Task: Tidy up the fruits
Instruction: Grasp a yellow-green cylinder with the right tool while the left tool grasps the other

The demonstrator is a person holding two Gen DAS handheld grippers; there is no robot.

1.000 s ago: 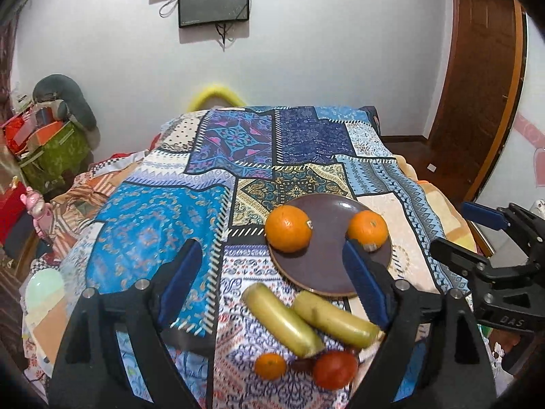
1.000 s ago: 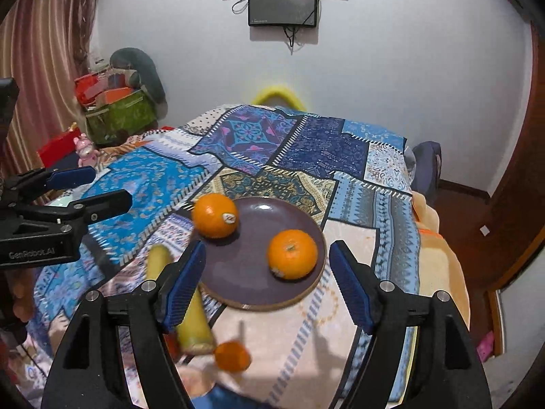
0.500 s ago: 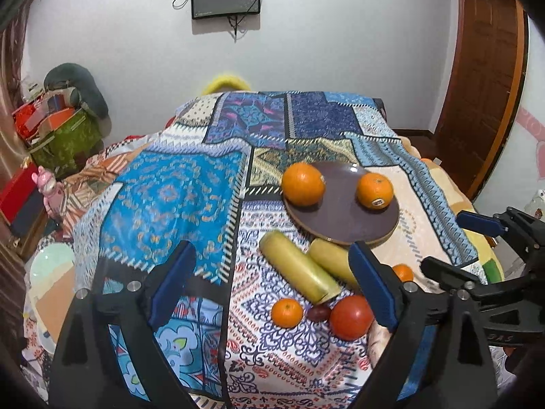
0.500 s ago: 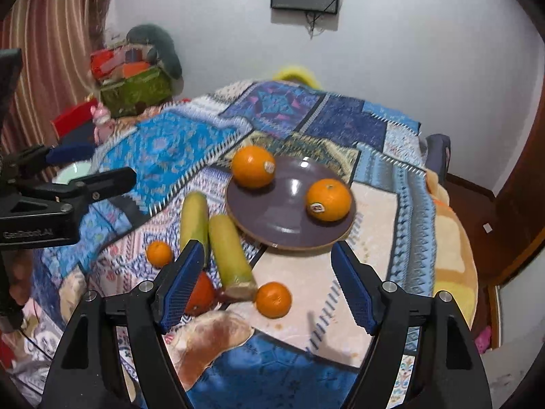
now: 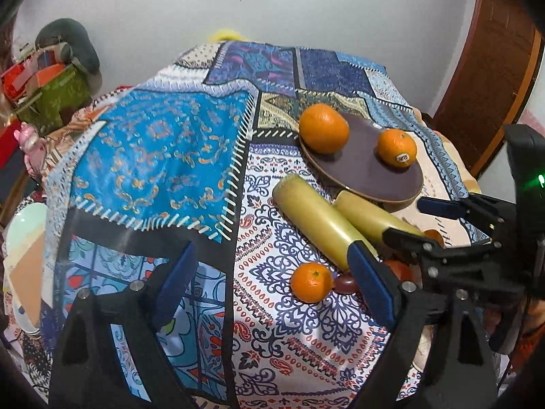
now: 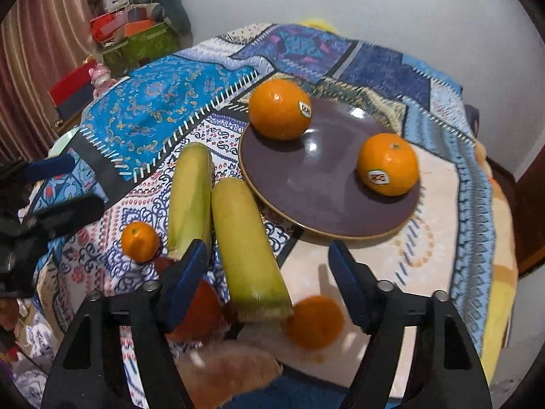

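A brown plate (image 6: 327, 184) on the patchwork cloth holds two large oranges (image 6: 279, 109) (image 6: 388, 168). Two yellow-green banana pieces (image 6: 190, 197) (image 6: 247, 245) lie left of it. A small orange (image 6: 140, 241) lies left of them, another small orange (image 6: 315, 320) and a red fruit (image 6: 201, 310) lie near me. My right gripper (image 6: 269, 279) is open and empty over the near banana piece's end. My left gripper (image 5: 272, 279) is open and empty above the cloth, with the small orange (image 5: 311, 281) and a dark grape (image 5: 344, 283) by its right finger. The plate also shows in the left wrist view (image 5: 364, 170).
The cloth-covered table (image 5: 153, 150) drops off at its edges. A green box with clutter (image 5: 44, 88) and a pink toy (image 5: 29, 139) stand at the left. A wooden door (image 5: 483, 78) is at the right. A tan lump (image 6: 224, 371) lies at the near edge.
Both grippers have dropped lower and closer to the fruit lying in front of the plate. Both stay open and empty. No fruit has moved.
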